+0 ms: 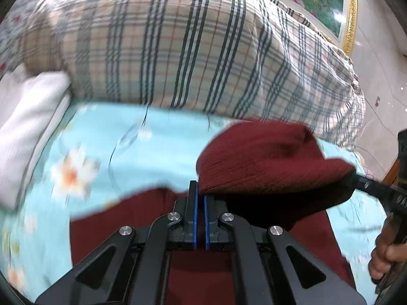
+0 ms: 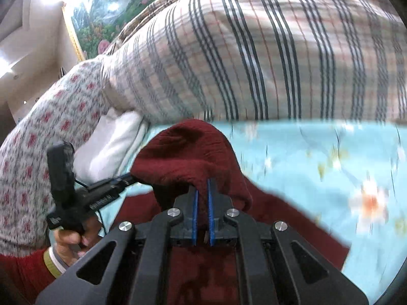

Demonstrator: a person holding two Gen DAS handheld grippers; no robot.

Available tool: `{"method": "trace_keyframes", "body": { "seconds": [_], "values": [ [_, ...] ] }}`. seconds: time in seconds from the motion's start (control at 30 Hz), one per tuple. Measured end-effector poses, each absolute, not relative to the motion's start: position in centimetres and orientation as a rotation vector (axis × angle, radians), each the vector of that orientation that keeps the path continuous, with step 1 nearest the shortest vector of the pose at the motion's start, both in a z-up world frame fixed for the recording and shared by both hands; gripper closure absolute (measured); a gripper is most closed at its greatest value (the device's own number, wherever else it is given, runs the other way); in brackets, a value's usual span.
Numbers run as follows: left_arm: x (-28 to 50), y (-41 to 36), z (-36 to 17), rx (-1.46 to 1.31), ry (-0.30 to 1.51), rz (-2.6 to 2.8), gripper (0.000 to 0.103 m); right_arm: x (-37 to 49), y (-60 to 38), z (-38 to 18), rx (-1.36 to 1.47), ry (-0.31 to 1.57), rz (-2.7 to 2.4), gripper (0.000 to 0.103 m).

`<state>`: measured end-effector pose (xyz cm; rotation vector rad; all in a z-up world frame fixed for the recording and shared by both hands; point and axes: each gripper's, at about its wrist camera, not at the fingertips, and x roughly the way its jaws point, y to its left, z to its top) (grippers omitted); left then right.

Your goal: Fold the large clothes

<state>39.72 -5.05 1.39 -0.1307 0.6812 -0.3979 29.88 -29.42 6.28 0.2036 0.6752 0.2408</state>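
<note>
Maroon knit garment [image 1: 267, 162], soft, limp, light; lifted off the floral bed sheet [image 1: 122, 137]. Clamped on its edge by left claw [image 1: 200, 193] and right claw [image 2: 202, 190]. Best gripped at corners.

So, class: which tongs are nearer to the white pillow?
Left. The left tongs grip the maroon garment on the side beside the white pillow; the right tongs grip it farther away, towards the open blue sheet.

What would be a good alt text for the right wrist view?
The right gripper pinches a lifted fold of dark red knit garment above a light blue floral bedsheet. The left gripper grips the same fold; behind, a plaid quilt.
</note>
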Motion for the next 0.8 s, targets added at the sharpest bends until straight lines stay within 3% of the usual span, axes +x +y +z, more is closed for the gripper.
{"method": "trace_keyframes", "body": {
  "seconds": [0.23, 0.4, 0.5, 0.53, 0.63, 0.7, 0.73, 0.8],
  "values": [
    [30.3, -2.3, -3.7, -0.161, 0.77, -0.389, 0.101, 22.6, -26.8, -1.5, 0.24, 0.811, 0.24, 0.096],
    [28.1, -0.9, -6.1, -0.128, 0.806, -0.386, 0.101, 21.0, -26.0, -4.8, 0.213, 0.869, 0.202, 0.096],
    [27.9, -1.0, -7.2, -0.102, 0.837, -0.394, 0.101, 21.2, -26.1, -5.4, 0.205, 0.891, 0.177, 0.093],
    [28.3, -1.1, -7.5, -0.094, 0.854, -0.387, 0.101, 21.3, -26.4, -5.6, 0.213, 0.907, 0.171, 0.087],
    [28.9, -0.1, -8.1, -0.132, 0.921, -0.402, 0.099, 21.2, -26.8, -5.3, 0.262, 0.925, 0.178, 0.082],
    [28.5, 1.5, -8.0, -0.217, 0.95, -0.444, 0.087, 20.3, -27.4, -4.5, 0.303, 0.912, 0.199, 0.078],
    [28.3, 2.0, -8.0, -0.246, 0.954, -0.457, 0.081, 19.8, -27.8, -4.1, 0.328, 0.9, 0.213, 0.068],
    [28.2, 3.4, -7.7, -0.319, 0.961, -0.474, 0.058, 19.0, -29.1, -3.2, 0.403, 0.851, 0.244, 0.048]
  ]
}}
